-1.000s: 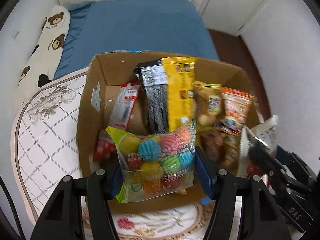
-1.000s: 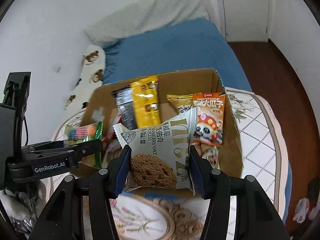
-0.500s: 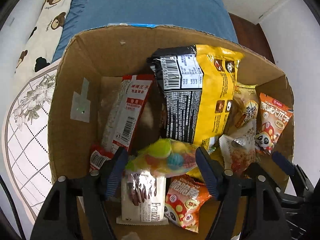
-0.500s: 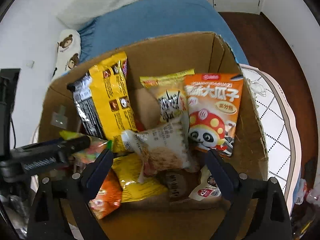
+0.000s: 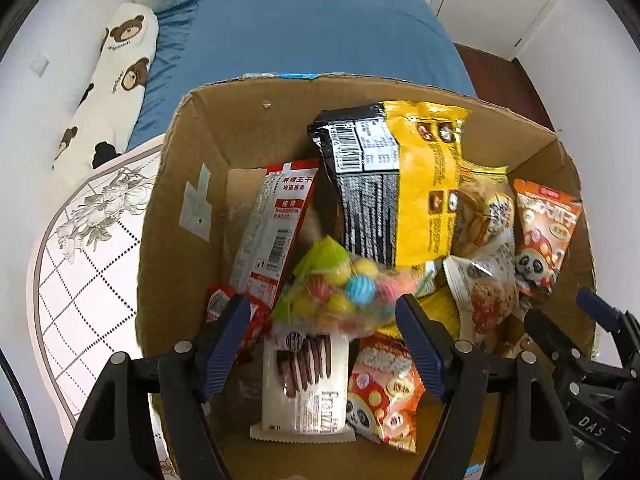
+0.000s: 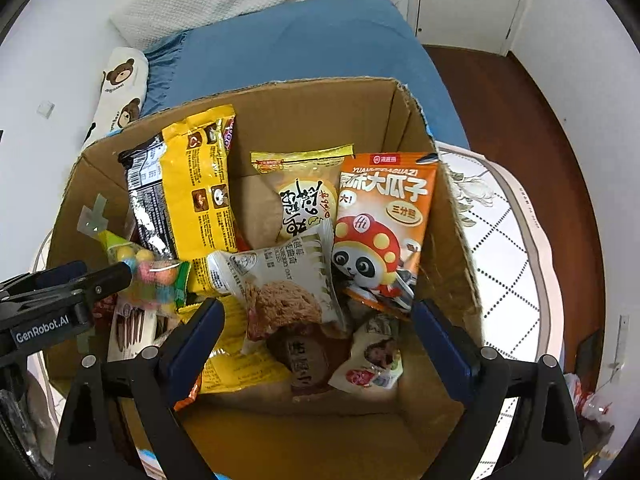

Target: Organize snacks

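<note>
Both bags have dropped from the jaws into the cardboard box (image 5: 180, 216). The left hand-held gripper (image 5: 322, 320), jaws opening, frees the gumball bag (image 5: 344, 292); the right hand-held gripper (image 6: 316, 328), jaws opening, straddles the cookie packet (image 6: 280, 284) untouched. Packing looks nearly complete.

Both wrist views (close) overlook box (image 5: 192, 184).

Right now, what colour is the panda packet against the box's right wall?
Orange, with a red spotted cap on the panda; clearest in the right wrist view.
</note>
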Tool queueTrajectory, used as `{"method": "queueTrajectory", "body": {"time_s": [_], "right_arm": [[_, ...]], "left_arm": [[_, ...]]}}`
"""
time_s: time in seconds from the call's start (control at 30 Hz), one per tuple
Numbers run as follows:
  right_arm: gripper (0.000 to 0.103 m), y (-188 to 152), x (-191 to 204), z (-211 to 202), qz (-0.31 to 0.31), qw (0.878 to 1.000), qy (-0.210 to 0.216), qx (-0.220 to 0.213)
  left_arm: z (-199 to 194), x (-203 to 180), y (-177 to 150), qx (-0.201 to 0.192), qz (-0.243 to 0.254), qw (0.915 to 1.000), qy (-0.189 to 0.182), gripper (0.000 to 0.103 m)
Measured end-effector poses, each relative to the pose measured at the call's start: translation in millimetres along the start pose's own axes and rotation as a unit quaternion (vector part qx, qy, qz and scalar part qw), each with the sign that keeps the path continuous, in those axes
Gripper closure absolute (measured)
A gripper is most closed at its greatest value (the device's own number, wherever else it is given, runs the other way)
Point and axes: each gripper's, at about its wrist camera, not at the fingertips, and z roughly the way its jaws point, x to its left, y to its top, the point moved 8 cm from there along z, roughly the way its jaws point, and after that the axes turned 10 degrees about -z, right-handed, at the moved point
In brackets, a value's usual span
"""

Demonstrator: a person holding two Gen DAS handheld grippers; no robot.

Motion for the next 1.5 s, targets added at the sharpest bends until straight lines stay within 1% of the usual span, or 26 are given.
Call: {"method": "queueTrajectory", "body": {"time_s": [0.17,0.27,0.43,0.63,0.73,0.83,0.93,1.0,1.13,1.27,1.5], "right_arm": [[0.005,-12,-1,-22,-0.010,1.000,-0.014,-0.018],[0.003,-17,1,-36,-0.015,0.999,-0.021,-0.033],[0.003,-26,5,-66,-0.020,0.997,-0.027,-0.065],[0.003,-44,13,-115,-0.026,0.993,-0.031,-0.109],[0.001,-58,19,-143,-0.032,0.990,-0.035,-0.136],[0.001,-77,25,-174,-0.038,0.985,-0.038,-0.164],[0.000,-98,30,-201,-0.043,0.981,-0.043,-0.186],[0.000,-116,32,-224,-0.044,0.977,-0.045,-0.205],[0.000,-143,34,-258,-0.044,0.971,-0.051,-0.230],[0.000,-169,35,-291,-0.042,0.964,-0.057,-0.256],[0.000,-202,44,-339,-0.051,0.954,-0.063,-0.290]], "left_arm": [[-15,1,-14,-0.016,0.000,0.9999,-0.004,0.029],[-29,1,-22,-0.032,0.001,0.9995,-0.006,0.029],[-63,-2,-42,-0.063,0.002,0.9980,-0.005,0.029],[-106,6,-62,-0.112,0.004,0.9936,-0.017,0.026],[-132,8,-81,-0.141,0.005,0.9898,-0.017,0.026],[-159,11,-102,-0.172,0.002,0.9849,-0.025,0.025],[-181,14,-123,-0.195,-0.003,0.9803,-0.029,0.022],[-196,18,-139,-0.216,-0.004,0.9760,-0.028,0.019],[-224,27,-170,-0.252,-0.010,0.9676,-0.014,0.019],[-246,33,-195,-0.273,-0.016,0.9618,-0.018,0.019],[-285,38,-229,-0.310,-0.008,0.9505,-0.017,0.018]]}}
